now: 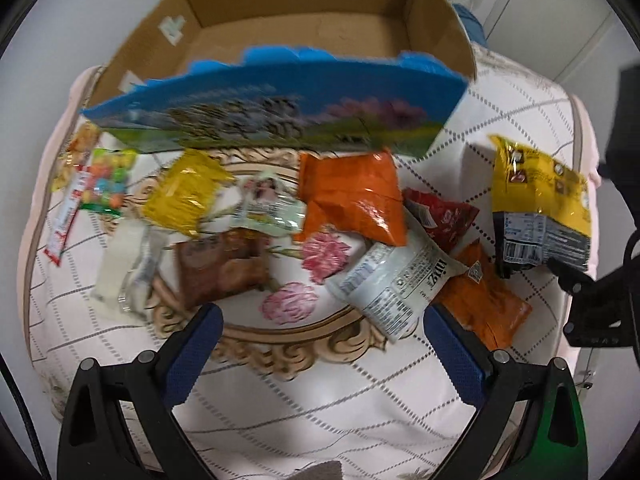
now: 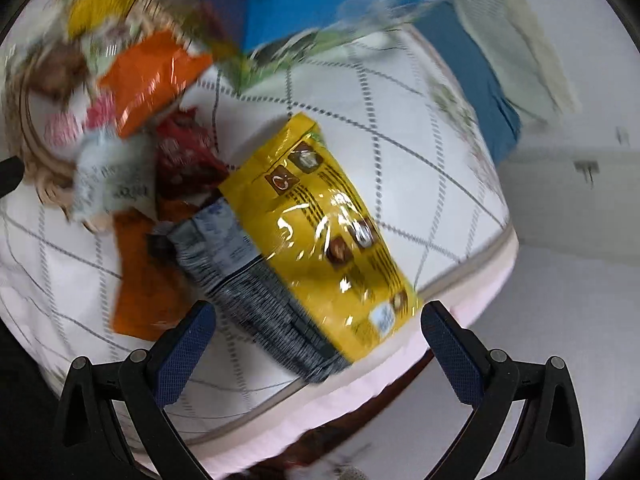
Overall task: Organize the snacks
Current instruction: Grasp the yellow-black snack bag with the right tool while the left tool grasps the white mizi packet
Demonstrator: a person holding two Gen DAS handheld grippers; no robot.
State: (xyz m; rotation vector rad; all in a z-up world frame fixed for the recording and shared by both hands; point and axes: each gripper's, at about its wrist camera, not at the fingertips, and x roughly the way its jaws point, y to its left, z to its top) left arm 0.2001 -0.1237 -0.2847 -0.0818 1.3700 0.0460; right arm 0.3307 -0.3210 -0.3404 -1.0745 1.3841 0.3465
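Several snack packets lie on a round table with a white patterned cloth (image 1: 320, 392). In the left wrist view my left gripper (image 1: 322, 322) hangs open above the cloth, short of a white packet (image 1: 394, 284), a brown packet (image 1: 220, 268) and an orange bag (image 1: 354, 196). An open cardboard box (image 1: 304, 36) with a blue printed front stands at the far side. In the right wrist view my right gripper (image 2: 316, 322) is open, its fingers either side of the near end of a large yellow bag (image 2: 316, 240); contact is not clear. That yellow bag (image 1: 540, 204) also shows at the right of the left view.
A small yellow packet (image 1: 188, 196), a colourful candy bag (image 1: 108, 182) and a red-white stick packet (image 1: 66, 220) lie at the left. A red packet (image 2: 184, 160) and an orange packet (image 2: 144, 284) sit beside the yellow bag. The table edge (image 2: 460, 280) drops off close by.
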